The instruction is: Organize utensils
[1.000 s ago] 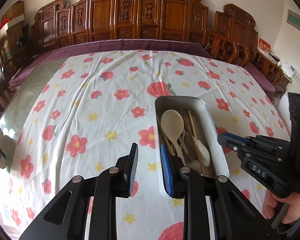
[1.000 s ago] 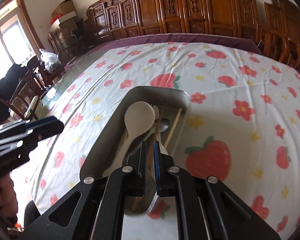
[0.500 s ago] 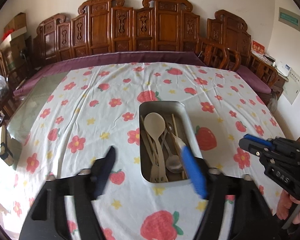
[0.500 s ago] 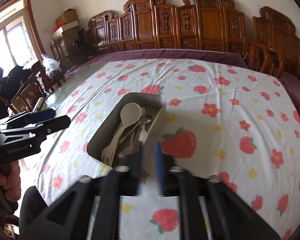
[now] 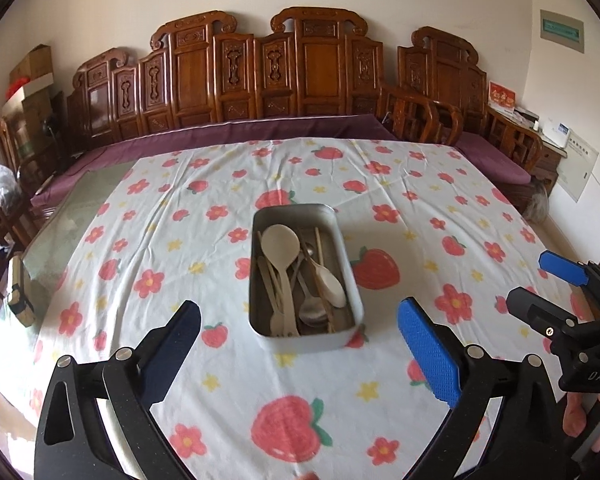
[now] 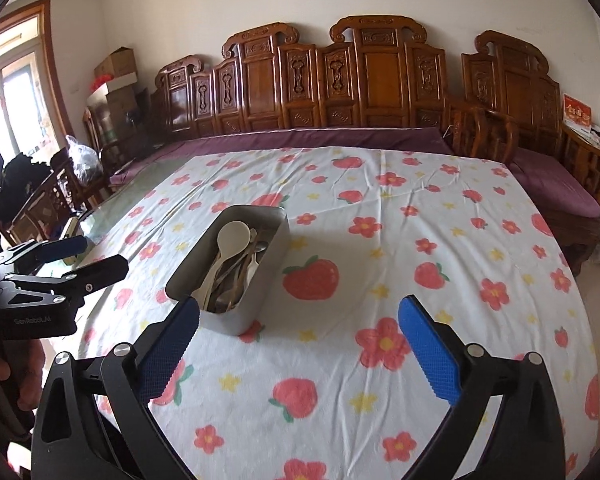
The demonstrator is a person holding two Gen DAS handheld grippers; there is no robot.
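A grey metal tray (image 5: pixel 342 240) stands on the flowered tablecloth and holds a large pale wooden spoon (image 5: pixel 281 245), a smaller spoon (image 5: pixel 329 280), metal spoons and chopsticks. My left gripper (image 5: pixel 300 344) is open and empty, hovering just in front of the tray's near end. My right gripper (image 6: pixel 298 344) is open and empty, in front of and to the right of the tray (image 6: pixel 274 258). The right gripper also shows at the right edge of the left wrist view (image 5: pixel 540 284); the left gripper shows at the left edge of the right wrist view (image 6: pixel 84 258).
The tablecloth (image 5: pixel 420 216) covers a large table with a bare glass strip (image 5: pixel 84 204) at the left. A small dark object (image 5: pixel 18 296) lies at the left edge. Carved wooden benches (image 5: pixel 300 80) with purple cushions line the far wall.
Both grippers have pulled back and up from the tray and opened wide. The right gripper's fingers were nearly shut over the tray's utensils one second ago; the utensils stay in the tray.
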